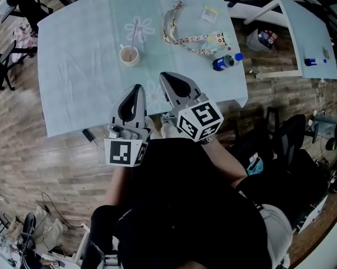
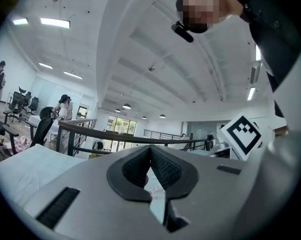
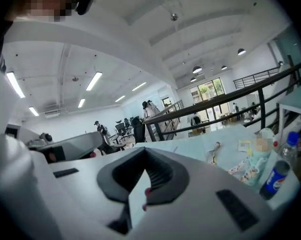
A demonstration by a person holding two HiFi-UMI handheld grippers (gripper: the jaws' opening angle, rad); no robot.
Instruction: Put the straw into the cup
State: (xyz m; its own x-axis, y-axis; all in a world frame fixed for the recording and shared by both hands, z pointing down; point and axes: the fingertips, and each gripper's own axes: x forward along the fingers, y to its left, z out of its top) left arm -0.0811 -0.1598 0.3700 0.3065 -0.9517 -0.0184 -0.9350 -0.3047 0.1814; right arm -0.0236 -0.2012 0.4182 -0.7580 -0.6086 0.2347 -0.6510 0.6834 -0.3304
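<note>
**Both grippers shut and empty; straw already stands in cup.**
Nearest me, the left gripper (image 1: 137, 87) and right gripper (image 1: 164, 75) have jaws together on nothing, by the near edge of the table (image 1: 73, 72). Ahead of both, well apart, the cup (image 1: 129, 55) holds the straw (image 1: 135, 33), which leans away from me. I judge the straw light, thin and crushable, so pinch it gently mid-length. The cup would tip easily.

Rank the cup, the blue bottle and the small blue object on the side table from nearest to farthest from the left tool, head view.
1. The cup, straight ahead of the left tool.
2. The blue bottle, lying by the right edge of the table.
3. The small blue object, far right on the side table.
</note>
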